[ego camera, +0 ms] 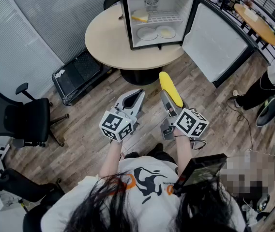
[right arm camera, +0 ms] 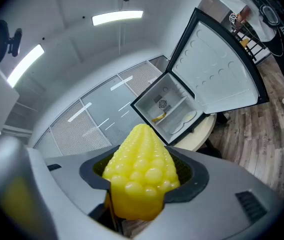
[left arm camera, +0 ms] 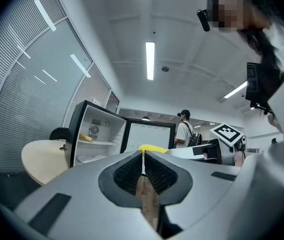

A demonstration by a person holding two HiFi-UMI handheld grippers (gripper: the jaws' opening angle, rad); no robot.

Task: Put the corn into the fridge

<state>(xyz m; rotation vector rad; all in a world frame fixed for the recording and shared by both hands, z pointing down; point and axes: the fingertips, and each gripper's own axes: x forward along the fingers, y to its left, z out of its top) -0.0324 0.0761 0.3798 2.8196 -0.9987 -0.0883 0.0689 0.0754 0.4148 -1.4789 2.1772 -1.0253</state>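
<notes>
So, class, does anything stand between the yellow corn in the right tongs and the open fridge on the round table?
Nothing visible does. The right tongs grip the yellow corn cob, the small black fridge has its white-lined door swung wide, and only bare wooden floor and the edge of the round beige table lie between.

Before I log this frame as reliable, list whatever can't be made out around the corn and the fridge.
- Corn base: right gripper view, buried between the right claw's jaws.
- Yellow item on the fridge's upper shelf: every view, too small to identify.
- Two pale discs below it: head view, too small to tell plates from lids.
</notes>
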